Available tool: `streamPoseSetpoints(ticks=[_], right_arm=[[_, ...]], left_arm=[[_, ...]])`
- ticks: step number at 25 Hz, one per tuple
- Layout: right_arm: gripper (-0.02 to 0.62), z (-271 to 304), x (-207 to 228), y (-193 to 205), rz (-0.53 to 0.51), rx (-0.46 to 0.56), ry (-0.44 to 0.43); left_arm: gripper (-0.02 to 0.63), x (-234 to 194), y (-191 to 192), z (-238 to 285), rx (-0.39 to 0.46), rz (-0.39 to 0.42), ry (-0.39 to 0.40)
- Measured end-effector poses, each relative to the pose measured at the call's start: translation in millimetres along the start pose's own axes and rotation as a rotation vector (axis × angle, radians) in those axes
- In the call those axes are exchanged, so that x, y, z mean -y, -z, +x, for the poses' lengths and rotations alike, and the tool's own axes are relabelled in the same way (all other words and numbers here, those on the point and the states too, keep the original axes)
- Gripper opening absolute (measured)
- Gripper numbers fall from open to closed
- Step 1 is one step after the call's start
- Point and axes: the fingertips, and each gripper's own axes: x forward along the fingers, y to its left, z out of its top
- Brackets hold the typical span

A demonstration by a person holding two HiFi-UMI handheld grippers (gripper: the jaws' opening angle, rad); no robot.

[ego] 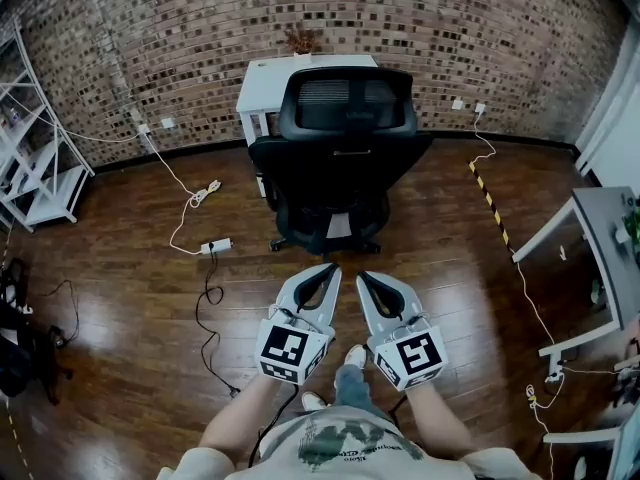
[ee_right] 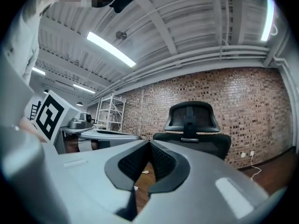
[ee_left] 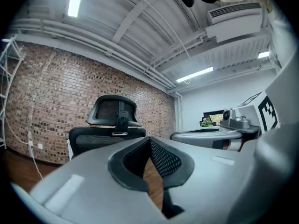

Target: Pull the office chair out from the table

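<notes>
Left tool (ego: 333,268) and right tool (ego: 363,276): jaws together, empty. Office chair (ego: 335,158) stands ahead, apart from both tools, at the white desk (ego: 268,80). Only the gripper views show the ceiling strip lights (ee_right: 110,49). Wooden floor (ego: 120,298), brick wall (ego: 180,28).

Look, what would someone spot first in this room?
A big black office chair stands in the middle, in front of a small white table by the brick wall. Nearer, the left tool and the right tool, both shut and empty, point toward it.
</notes>
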Motion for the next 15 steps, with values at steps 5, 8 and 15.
streamPoseSetpoints(ticks=[5, 8, 15], right_arm=[[0.002, -2, -3, -3, 0.004, 0.014, -0.009], [0.002, 0, -4, -4, 0.007, 0.017, -0.017], [0.002, 4, -11, -6, 0.000, 0.013, -0.030]], left_arm=[[0.017, 0, -5, -4, 0.009, 0.011, -0.008], [0.017, -1, -5, -4, 0.008, 0.006, -0.012], [0.017, -6, -4, -6, 0.007, 0.007, -0.009]])
